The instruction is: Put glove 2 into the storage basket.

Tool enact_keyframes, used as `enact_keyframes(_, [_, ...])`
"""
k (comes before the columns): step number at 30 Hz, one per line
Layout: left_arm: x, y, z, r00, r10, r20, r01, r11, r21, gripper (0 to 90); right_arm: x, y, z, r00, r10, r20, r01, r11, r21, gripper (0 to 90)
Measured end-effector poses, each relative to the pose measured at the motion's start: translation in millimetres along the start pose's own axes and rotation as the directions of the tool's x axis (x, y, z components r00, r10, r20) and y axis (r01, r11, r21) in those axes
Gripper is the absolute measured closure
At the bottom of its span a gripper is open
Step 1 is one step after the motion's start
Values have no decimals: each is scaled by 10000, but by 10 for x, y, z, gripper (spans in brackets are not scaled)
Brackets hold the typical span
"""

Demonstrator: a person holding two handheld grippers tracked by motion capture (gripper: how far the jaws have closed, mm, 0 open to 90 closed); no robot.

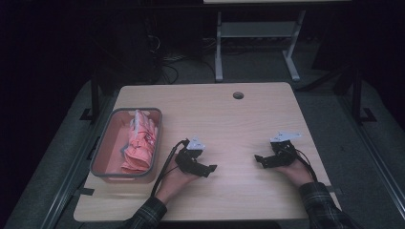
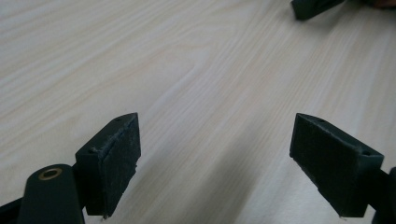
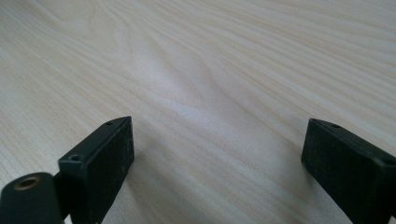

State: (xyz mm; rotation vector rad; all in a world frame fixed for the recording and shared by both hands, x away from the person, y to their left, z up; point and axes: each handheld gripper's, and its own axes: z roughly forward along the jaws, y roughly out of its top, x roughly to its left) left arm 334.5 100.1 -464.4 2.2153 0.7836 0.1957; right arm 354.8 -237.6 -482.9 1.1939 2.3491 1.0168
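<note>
Both forearms in plaid sleeves rest low on the pale wood-grain table (image 1: 229,119), the left gripper (image 1: 209,169) and right gripper (image 1: 258,159) pointing inward at each other, jaws spread wide, holding nothing. At the left edge, a grey-rimmed bin (image 1: 98,162) holds crumpled pink cloth (image 1: 141,143)

The right gripper (image 3: 217,163) hangs low over the desk (image 3: 201,65), its two black jaws spread wide at the near left and near right, with bare pale wood grain between them and beyond.
</note>
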Motion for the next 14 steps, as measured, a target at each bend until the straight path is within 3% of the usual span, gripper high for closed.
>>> enact_keyframes(2, [-6, -17, 21, 10000, -20, -61, 20, 10000, 33, 158, 0, 0, 0, 10000, 0, -1, 0, 10000, 3, 88])
enact_keyframes(5, [-19, -64, 74, 9987, 330, -378, -323, 9993, 174, 136, -1, 0, 0, 10000, -6, -2, 6, 10000, 1, 88])
enact_keyframes(9, [-39, -100, 92, 9979, 410, -492, -417, 9990, -142, 136, -21, -5, -9, 9998, 215, -58, -215, 9997, -63, 91])
enact_keyframes(11, [-55, -112, 97, 9949, 755, -666, -763, 9970, -98, 136, -107, -18, -29, 9969, 688, -382, -699, 9972, -274, 91])
enact_keyframes(14, [-60, -115, 96, 9954, 719, -640, -726, 9973, -99, 135, -73, -13, -23, 9983, 540, -213, -543, 9984, -148, 71])
